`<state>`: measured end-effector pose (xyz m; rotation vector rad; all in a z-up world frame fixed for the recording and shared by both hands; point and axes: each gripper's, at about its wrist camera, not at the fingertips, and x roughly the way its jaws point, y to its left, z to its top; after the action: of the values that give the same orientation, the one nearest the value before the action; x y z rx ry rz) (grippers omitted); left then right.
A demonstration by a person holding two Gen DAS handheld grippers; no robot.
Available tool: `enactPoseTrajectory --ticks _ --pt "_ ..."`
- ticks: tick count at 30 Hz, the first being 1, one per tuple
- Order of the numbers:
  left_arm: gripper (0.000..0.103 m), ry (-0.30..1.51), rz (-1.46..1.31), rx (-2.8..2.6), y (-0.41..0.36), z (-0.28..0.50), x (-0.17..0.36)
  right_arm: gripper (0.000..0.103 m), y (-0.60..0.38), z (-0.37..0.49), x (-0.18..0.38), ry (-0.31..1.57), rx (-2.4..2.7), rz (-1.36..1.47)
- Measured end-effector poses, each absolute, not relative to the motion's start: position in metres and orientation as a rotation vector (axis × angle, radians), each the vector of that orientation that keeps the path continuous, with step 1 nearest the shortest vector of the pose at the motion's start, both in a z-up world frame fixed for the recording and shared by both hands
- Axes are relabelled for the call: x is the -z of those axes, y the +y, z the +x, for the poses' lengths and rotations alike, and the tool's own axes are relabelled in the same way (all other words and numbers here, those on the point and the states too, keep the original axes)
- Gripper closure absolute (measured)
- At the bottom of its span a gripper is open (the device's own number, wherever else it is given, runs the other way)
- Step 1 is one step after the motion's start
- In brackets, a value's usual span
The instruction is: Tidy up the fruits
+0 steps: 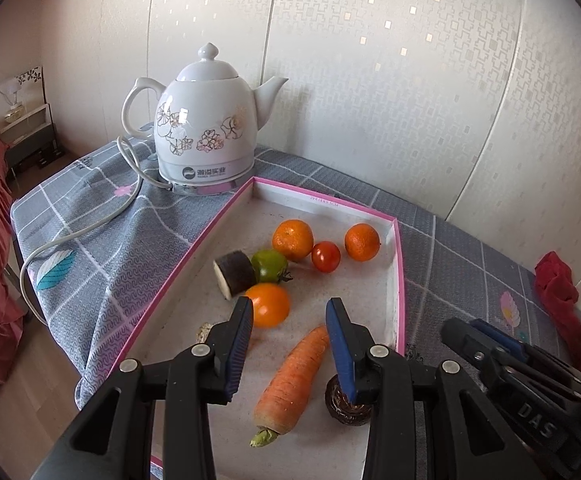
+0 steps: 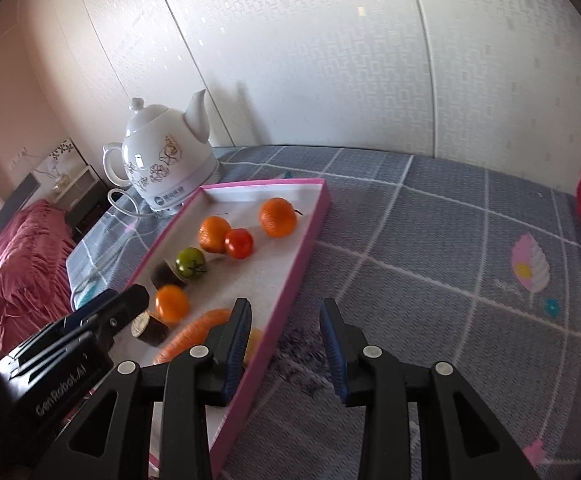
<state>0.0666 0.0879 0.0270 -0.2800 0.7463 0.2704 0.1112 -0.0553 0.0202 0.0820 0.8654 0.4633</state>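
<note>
2 grippers hover empty, left gripper gaping over the carrot, right gripper parted astride the tray rim; next, likely, a pick.

1. Pink-rimmed tray lies flat on the cloth, holding all the produce;
2. two mandarins sit at its far end, a red tomato between them;
3. green tomato touches an eggplant chunk;
4. orange tomato lies nearer;
5. carrot lies slantwise, stem end nearest.
</note>
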Motion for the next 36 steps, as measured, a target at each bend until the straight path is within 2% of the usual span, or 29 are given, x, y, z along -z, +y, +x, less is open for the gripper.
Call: enactPoseTrajectory --ticks 11,13,15,21,25,36 --pt "0.061 0.748 -0.209 -0.249 0.072 0.059 -0.024 0.063 -0.070 0.086 -0.027 0.804 -0.359 0.007" --pt "0.055 0.736 -0.203 -0.253 0.070 0.053 -0.025 0.061 -0.071 0.082 -0.026 0.793 -0.344 -0.004" --pt "0.054 0.727 -0.204 -0.254 0.070 0.048 -0.027 0.057 -0.071 0.078 -0.026 0.782 -0.329 -0.019" --pt "0.047 0.694 -0.209 -0.239 0.069 0.026 -0.029 0.057 -0.068 0.064 -0.024 0.763 -0.312 -0.051" --pt "0.037 0.662 -0.222 -0.239 0.071 0.014 -0.032 0.056 -0.062 0.053 -0.022 0.752 -0.315 -0.087" --pt "0.031 0.657 -0.238 -0.257 0.073 0.013 -0.032 0.056 -0.052 0.050 -0.014 0.758 -0.298 -0.134"
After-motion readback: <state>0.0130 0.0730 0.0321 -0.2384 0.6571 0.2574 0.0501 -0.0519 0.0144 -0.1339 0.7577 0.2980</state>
